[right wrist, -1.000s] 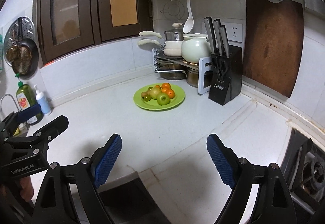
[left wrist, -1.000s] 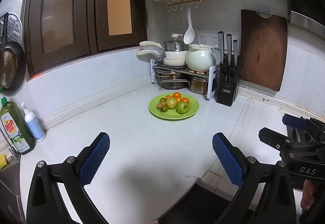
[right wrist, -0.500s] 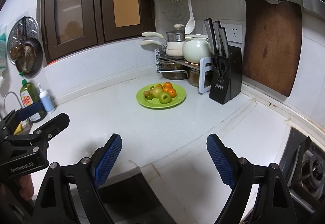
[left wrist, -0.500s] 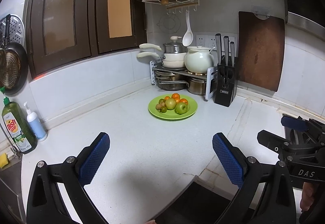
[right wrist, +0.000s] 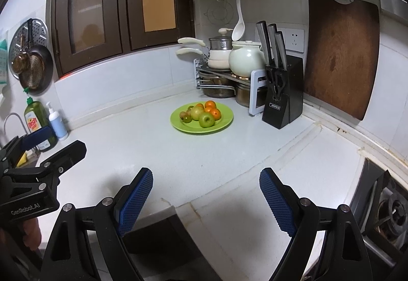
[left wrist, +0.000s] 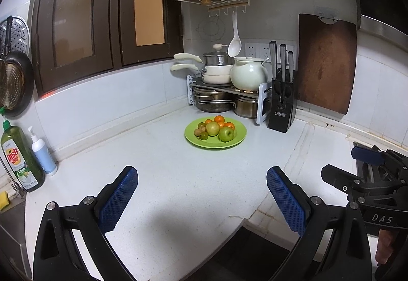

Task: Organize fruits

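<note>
Now | left tongs [left wrist: 201,200] gaping, empty, tilted down over table [left wrist: 178,179] | right tongs [right wrist: 205,200] likewise | green plate [right wrist: 224,121] of fruit well ahead

We see a speckled white stone-like table [left wrist: 178,191], matt; a glossy round green plastic plate [left wrist: 239,137]; a worn brown wooden cutting board [right wrist: 339,56]; our tools' pads [right wrist: 134,202] of knurled blue rubber.

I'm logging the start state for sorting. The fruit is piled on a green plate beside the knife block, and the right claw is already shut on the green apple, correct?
Not quite. The right claw is open and empty, well short of the green plate; the green apple sits on it untouched, beside the knife block. The right wrist view shows this.
</note>
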A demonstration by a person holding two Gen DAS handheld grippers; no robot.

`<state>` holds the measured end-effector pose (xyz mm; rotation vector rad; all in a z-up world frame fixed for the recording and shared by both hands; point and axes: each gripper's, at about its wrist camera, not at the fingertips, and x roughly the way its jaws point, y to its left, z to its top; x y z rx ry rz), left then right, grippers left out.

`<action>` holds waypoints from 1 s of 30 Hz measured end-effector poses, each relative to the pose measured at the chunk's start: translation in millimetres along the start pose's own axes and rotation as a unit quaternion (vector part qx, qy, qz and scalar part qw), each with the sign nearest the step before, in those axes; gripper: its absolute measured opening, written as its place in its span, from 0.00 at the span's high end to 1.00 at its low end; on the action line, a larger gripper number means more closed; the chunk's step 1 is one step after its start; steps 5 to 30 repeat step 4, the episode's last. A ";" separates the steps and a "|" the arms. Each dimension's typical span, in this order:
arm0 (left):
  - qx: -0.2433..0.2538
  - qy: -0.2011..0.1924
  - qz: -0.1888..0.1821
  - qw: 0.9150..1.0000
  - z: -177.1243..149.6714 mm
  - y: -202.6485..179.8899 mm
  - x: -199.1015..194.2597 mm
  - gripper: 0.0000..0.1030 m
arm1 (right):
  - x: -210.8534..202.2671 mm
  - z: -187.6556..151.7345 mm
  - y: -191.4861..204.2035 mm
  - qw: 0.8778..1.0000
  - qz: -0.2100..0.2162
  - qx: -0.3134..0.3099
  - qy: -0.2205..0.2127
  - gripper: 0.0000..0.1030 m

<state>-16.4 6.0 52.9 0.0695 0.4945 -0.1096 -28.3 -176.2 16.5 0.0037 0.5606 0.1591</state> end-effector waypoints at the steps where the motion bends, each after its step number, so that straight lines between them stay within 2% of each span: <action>1: -0.001 0.001 -0.001 1.000 -0.1 0.1 0.5 0.00 | -0.1 0.0 -0.2 1.000 0.001 0.001 0.000 0.16; 30: -0.003 0.002 -0.001 1.000 -0.7 0.0 0.9 0.00 | 1.2 0.3 -0.1 1.000 0.002 0.001 0.000 0.16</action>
